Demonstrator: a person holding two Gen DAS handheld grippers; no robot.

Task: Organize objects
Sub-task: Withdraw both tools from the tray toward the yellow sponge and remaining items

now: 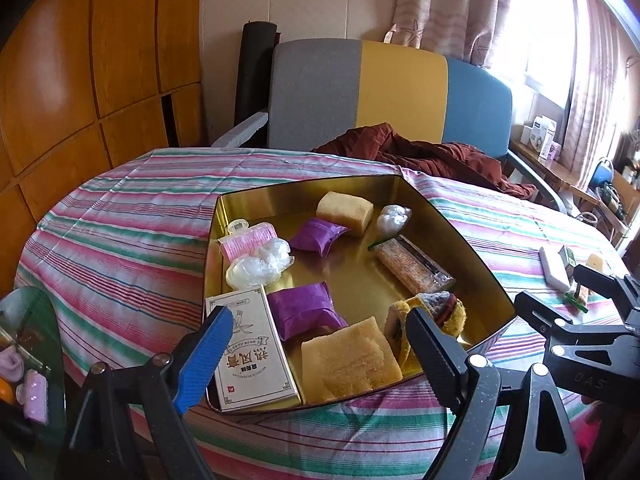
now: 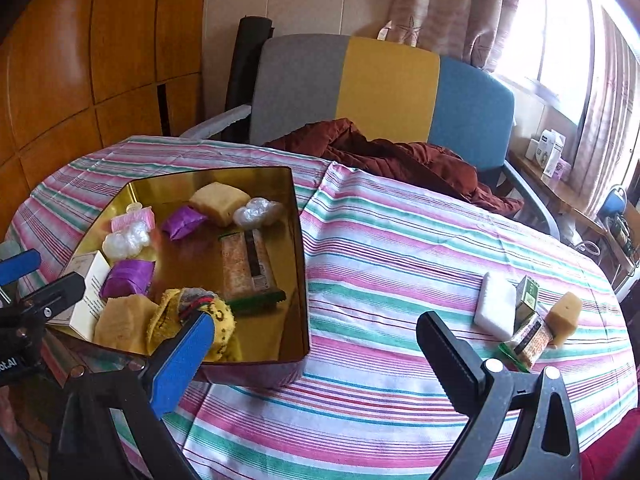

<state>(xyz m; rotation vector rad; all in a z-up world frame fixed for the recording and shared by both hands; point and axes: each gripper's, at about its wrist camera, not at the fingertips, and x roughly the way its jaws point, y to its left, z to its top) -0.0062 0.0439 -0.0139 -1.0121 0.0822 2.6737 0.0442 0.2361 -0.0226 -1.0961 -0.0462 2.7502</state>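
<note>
Tin (image 1: 472, 264) fills your left wrist view, straight ahead of the left gripper (image 1: 320, 344), whose jaws gape wide and empty over its near edge. Inside you count two purple packets (image 1: 304, 312), two sponges (image 1: 348, 364), two plastic wads (image 1: 256, 264), one white box (image 1: 248, 348), one snack bar (image 1: 412, 266), one pink pack and one yellow sock.

From the right wrist view, your right gripper (image 2: 312, 340) also hangs spread and empty. Four loose items lie ahead and right of it: white block (image 2: 494, 306), green carton (image 2: 528, 294), wrapped bar (image 2: 528, 342), sponge cube (image 2: 566, 314). The bar's long axis runs diagonally toward you. Your right hand is nearer.
</note>
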